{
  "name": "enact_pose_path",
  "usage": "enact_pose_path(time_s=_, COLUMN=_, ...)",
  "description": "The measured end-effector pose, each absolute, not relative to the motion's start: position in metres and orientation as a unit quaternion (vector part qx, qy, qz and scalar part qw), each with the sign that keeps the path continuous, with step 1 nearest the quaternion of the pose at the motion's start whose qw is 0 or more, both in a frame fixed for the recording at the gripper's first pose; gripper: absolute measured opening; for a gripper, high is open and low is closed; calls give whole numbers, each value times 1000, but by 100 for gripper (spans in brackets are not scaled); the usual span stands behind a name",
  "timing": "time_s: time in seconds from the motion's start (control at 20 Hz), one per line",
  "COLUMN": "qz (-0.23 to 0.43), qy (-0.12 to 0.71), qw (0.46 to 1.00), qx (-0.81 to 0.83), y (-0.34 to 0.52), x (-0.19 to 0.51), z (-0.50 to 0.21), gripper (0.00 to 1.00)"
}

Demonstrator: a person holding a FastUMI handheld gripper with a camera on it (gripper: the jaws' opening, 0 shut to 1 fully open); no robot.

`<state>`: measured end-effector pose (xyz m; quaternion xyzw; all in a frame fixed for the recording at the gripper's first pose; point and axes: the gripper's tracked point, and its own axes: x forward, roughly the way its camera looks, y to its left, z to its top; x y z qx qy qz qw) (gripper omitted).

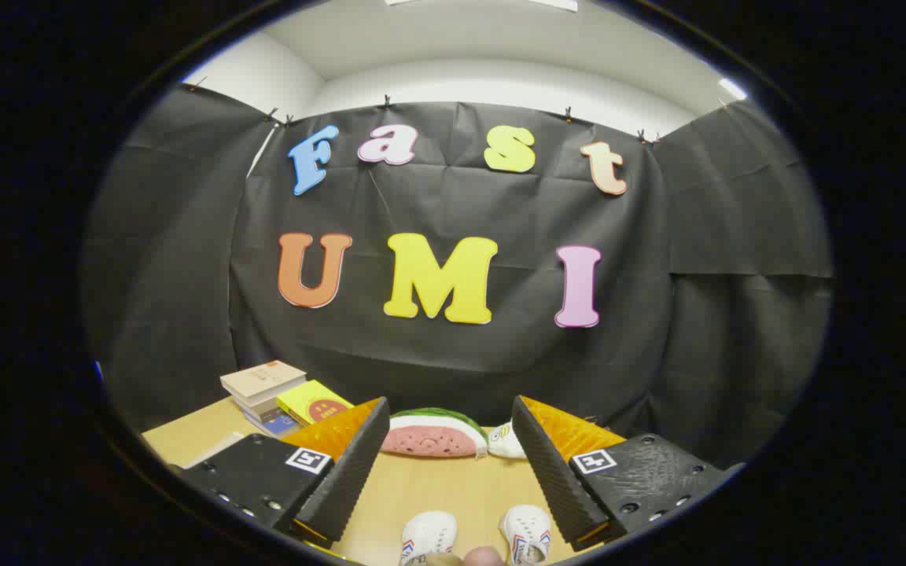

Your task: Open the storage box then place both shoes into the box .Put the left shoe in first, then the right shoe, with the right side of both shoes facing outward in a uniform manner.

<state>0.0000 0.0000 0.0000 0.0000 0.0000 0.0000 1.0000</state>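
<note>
On the wooden table (437, 491) ahead of you, the gripper view looks across the tabletop toward the black cloth wall (453, 354) of the booth. Your gripper (451, 428) is held above the table with its two fingers spread wide apart, and nothing sits between them or touches either one; you have hold of nothing.

Low down between the fingers, close to you, stand two small white shoes side by side, toes pointing away from you. You see the left shoe (427, 536) nearer the left finger and the right shoe (526, 533) just inside the right finger, a gap of bare table between the two. Both carry a small red and blue mark on the toe. At the very bottom, between the shoes, a rounded bit of what looks like a fingertip (484, 556) pokes in; you cannot tell more about it.

Beyond the fingertips, at the far side of the table by the cloth, lies a watermelon-slice toy (431, 436), pink face toward you with a green rind on top. Just beside it to the right sits a small white and yellow object (506, 440), partly hidden by the right finger. Past the left finger, a stack of books (264, 389) rests on the table's far left part, with a yellow book (313, 402) leaning against it.
</note>
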Motion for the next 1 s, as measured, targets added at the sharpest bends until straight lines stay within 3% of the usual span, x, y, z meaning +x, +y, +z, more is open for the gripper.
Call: enact_pose_path(time_s=1.0, qz=29, qy=9, qw=999, qx=14, y=-20, x=-4, z=-10, gripper=95)
